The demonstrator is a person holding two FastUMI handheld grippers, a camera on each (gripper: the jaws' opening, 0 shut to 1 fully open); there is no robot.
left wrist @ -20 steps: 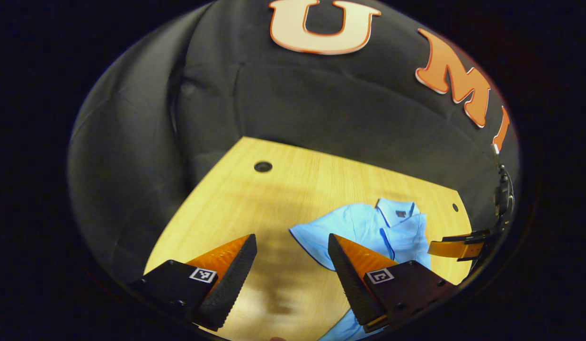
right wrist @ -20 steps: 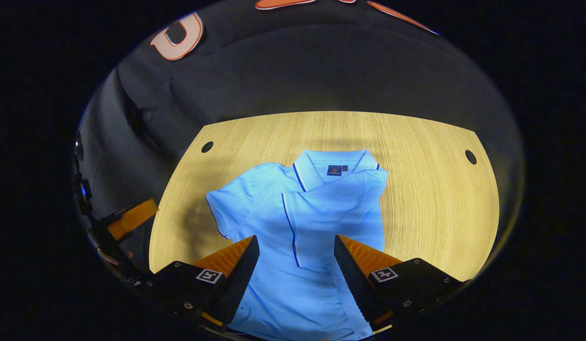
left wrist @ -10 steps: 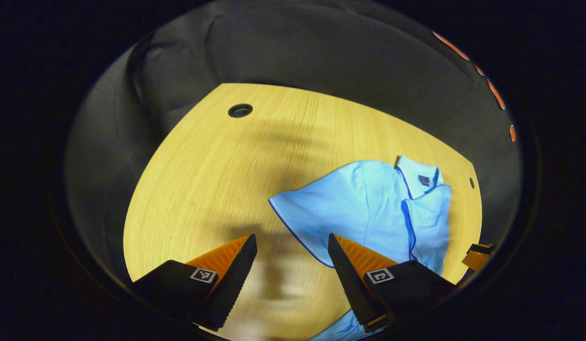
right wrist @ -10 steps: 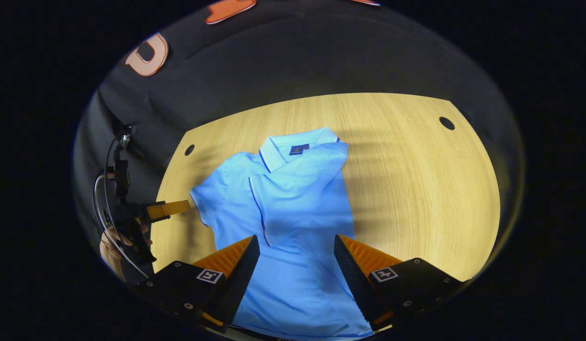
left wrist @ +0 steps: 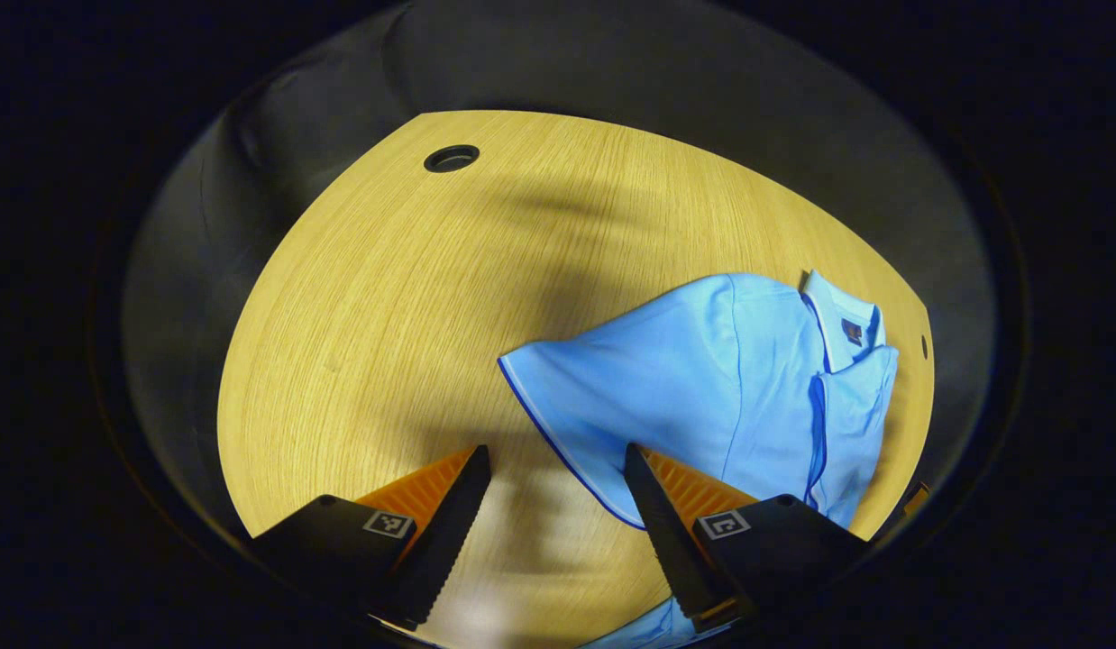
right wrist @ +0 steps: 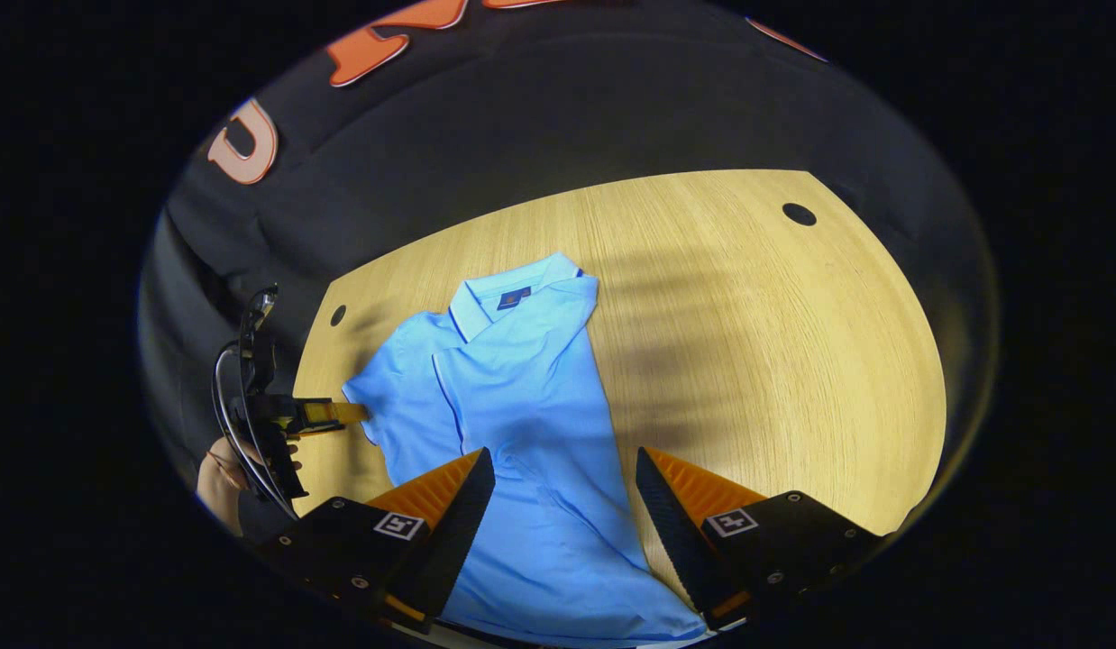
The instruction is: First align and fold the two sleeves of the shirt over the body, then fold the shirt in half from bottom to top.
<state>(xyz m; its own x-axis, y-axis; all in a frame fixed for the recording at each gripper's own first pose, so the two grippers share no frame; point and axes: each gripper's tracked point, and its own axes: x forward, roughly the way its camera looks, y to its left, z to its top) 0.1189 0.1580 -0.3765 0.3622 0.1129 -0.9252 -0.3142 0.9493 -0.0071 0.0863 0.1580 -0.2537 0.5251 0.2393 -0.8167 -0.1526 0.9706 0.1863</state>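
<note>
A light blue polo shirt (right wrist: 513, 397) lies flat on the wooden table (right wrist: 774, 342), collar toward the back. One sleeve is folded over the body; the other sleeve (left wrist: 612, 397) still spreads out to the side, its dark-trimmed cuff edge facing my left gripper (left wrist: 553, 487). That gripper is open and hovers just short of the cuff, nothing between its fingers. My right gripper (right wrist: 565, 491) is open above the shirt's lower body. In the right gripper view the left gripper (right wrist: 328, 413) shows at the outspread sleeve, held by a hand (right wrist: 217, 464).
The table has round cable holes near its back corners (left wrist: 451, 159) (right wrist: 799, 214). Black cloth walls close in behind and to the sides. Bare wood lies to the right of the shirt in the right gripper view.
My left gripper has come down and closer to the outspread sleeve. My right gripper has drawn back and swung right, so the shirt sits farther left in its view.
</note>
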